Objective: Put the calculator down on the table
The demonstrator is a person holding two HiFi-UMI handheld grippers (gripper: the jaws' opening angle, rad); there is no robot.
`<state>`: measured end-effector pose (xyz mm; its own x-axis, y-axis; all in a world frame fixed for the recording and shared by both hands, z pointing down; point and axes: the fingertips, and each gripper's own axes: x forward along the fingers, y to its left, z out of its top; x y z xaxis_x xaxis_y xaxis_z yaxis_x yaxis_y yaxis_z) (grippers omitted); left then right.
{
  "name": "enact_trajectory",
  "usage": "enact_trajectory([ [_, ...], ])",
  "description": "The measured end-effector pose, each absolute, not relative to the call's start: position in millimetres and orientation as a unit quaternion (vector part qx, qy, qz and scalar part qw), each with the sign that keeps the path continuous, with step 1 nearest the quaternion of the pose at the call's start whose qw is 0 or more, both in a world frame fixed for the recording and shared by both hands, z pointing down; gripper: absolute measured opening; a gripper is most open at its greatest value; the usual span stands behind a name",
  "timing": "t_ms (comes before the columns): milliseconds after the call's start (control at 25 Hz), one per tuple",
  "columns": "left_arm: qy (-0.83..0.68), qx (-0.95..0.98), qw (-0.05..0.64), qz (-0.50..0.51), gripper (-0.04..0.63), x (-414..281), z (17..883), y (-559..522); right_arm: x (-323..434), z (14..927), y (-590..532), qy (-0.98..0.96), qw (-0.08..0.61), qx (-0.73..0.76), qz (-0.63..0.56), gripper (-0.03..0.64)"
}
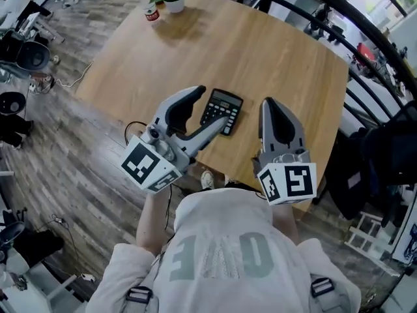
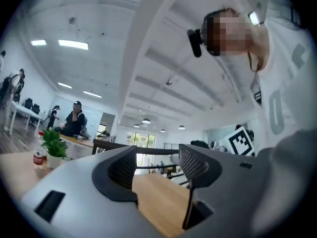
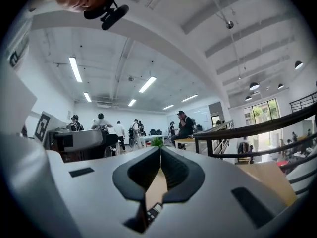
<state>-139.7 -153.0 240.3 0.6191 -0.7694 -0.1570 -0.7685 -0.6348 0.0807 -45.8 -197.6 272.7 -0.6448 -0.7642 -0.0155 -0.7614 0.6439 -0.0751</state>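
As it lies, the calculator (image 1: 221, 111) runs lengthwise away, display (image 1: 226, 97) farthest

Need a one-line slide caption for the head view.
Calculator lying flat on the round wooden table, open left claw close by it, right claw shut alongside.

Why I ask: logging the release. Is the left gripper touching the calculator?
Cannot tell. In the head view one jaw of the open left gripper overlaps the calculator; height above it unreadable.
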Motion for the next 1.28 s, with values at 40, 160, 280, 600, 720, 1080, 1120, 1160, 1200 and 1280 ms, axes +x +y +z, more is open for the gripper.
enact_trajectory([
  [40, -0.427, 0.897, 0.004, -0.113, 0.27, -138, 237, -144, -55, 269, -191, 0.912, 0.028, -0.409, -0.027, 0.02],
  [160, -0.489, 0.859, -0.031, -0.146, 0.094, -147, 227, -134, -78, 265, -177, 0.924, 0.037, -0.38, -0.025, 0.02],
  [280, -0.564, 0.809, -0.061, -0.152, 0.009, -159, 223, -129, -90, 265, -166, 0.932, 0.035, -0.359, -0.027, 0.02],
  [600, -0.595, 0.788, -0.088, -0.129, 0.009, -159, 221, -119, -96, 265, -153, 0.937, 0.01, -0.35, 0.011, 0.018],
  [720, -0.598, 0.789, -0.091, -0.111, 0.009, -156, 223, -119, -90, 267, -155, 0.934, 0.006, -0.357, 0.009, 0.018],
  [1080, -0.605, 0.781, -0.09, -0.127, 0.009, -175, 217, -116, -90, 269, -154, 0.934, 0.0, -0.357, 0.012, 0.018],
  [1120, -0.609, 0.778, -0.091, -0.128, 0.009, -177, 217, -115, -90, 269, -154, 0.934, -0.001, -0.357, 0.012, 0.018],
  [1160, -0.612, 0.775, -0.092, -0.128, 0.009, -180, 217, -115, -90, 270, -154, 0.934, -0.003, -0.357, 0.013, 0.018],
  [1200, -0.614, 0.773, -0.093, -0.127, 0.009, -181, 217, -115, -90, 270, -154, 0.934, -0.004, -0.358, 0.013, 0.018],
  [1280, -0.617, 0.772, -0.094, -0.125, 0.009, -182, 218, -115, -88, 271, -156, 0.933, -0.006, -0.36, 0.014, 0.018],
])
